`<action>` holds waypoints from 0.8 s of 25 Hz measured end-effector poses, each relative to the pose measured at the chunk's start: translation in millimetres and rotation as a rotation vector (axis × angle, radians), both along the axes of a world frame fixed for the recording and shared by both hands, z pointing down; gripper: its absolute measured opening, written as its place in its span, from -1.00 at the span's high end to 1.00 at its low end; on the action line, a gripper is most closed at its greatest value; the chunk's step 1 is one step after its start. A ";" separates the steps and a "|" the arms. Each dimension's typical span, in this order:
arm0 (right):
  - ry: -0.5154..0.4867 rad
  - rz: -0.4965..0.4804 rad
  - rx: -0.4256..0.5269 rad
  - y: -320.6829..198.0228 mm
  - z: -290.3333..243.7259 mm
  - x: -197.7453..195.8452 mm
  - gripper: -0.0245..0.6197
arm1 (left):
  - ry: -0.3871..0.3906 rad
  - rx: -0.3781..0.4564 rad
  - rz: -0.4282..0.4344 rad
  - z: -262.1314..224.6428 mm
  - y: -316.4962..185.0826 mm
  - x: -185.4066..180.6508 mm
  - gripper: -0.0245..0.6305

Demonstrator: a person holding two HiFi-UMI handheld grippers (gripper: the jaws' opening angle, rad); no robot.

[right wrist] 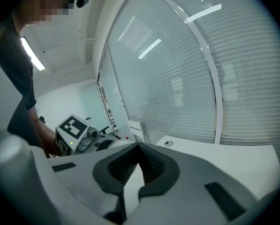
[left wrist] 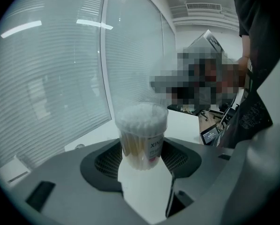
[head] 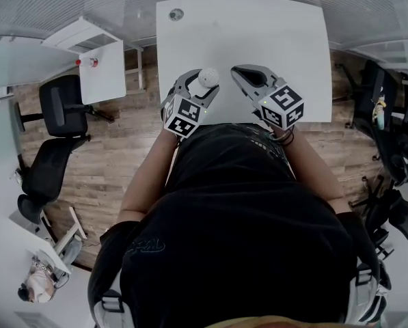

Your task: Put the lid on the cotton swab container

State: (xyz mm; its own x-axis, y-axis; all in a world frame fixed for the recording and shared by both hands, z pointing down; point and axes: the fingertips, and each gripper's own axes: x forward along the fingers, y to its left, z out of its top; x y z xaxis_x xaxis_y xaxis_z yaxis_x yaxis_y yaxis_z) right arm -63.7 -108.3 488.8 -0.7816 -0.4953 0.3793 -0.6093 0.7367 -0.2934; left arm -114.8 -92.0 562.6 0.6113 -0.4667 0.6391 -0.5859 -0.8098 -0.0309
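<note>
Holding the cotton swab container [left wrist: 142, 135] in your left gripper [head: 204, 87], you have it upright between the spread jaws. Their pads press its lower sides, over the near edge of the white table [head: 272, 33]. It looks like light, thin, clear plastic. It is smooth, so it could slip or dent. Squeeze softly and low down, and leave the top free. Your right gripper [head: 243, 72] is just beside it, jaws pressed together with nothing in them. I see no loose lid anywhere. I cannot tell if a clear one already sits on top.
</note>
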 end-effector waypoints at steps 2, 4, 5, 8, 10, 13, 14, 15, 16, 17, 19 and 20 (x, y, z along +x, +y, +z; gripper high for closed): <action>0.005 0.003 0.008 -3.8 1.8 -1.2 0.85 | 0.006 0.002 0.003 -0.7 -2.5 -3.3 0.11; 0.007 0.004 0.012 -6.5 3.3 -1.6 0.85 | 0.012 0.004 0.007 -2.6 -4.7 -5.8 0.11; 0.008 0.005 0.014 -7.4 3.8 -1.9 0.85 | 0.014 0.006 0.010 -4.0 -5.6 -6.9 0.11; 0.001 0.006 0.015 -8.2 5.2 -3.9 0.85 | 0.021 0.013 0.023 -11.6 -7.0 -9.2 0.11; -0.002 0.005 0.013 -6.3 6.6 -4.9 0.85 | 0.027 0.020 0.036 -18.5 -5.5 -9.2 0.11; -0.010 0.010 0.015 -4.4 7.5 -5.6 0.85 | 0.038 0.028 0.050 -25.8 -3.5 -9.9 0.11; -0.013 0.012 0.016 -4.5 7.4 -6.0 0.85 | 0.040 0.029 0.053 -27.1 -3.2 -10.8 0.11; -0.012 0.011 0.019 -4.5 7.4 -6.6 0.85 | 0.041 0.030 0.057 -27.8 -2.7 -11.6 0.11; -0.004 0.005 0.023 -4.0 7.9 -7.4 0.85 | 0.041 0.029 0.061 -27.9 -1.9 -12.4 0.11; 0.006 -0.004 0.027 -2.9 8.8 -8.6 0.85 | 0.040 0.028 0.064 -27.5 -0.8 -13.2 0.11; 0.023 -0.019 0.032 -1.1 10.1 -10.4 0.85 | 0.039 0.025 0.068 -26.8 1.0 -14.7 0.11; 0.025 -0.021 0.033 -0.8 9.9 -10.5 0.85 | 0.040 0.026 0.068 -27.4 1.6 -15.1 0.11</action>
State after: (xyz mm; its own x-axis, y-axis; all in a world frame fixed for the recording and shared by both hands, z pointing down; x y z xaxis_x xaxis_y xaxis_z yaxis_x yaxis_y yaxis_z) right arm -74.3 -109.1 498.7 -0.7821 -0.4917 0.3827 -0.6008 0.7581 -0.2537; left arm -129.9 -90.4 535.2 0.6671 -0.4391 0.6018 -0.5304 -0.8472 -0.0302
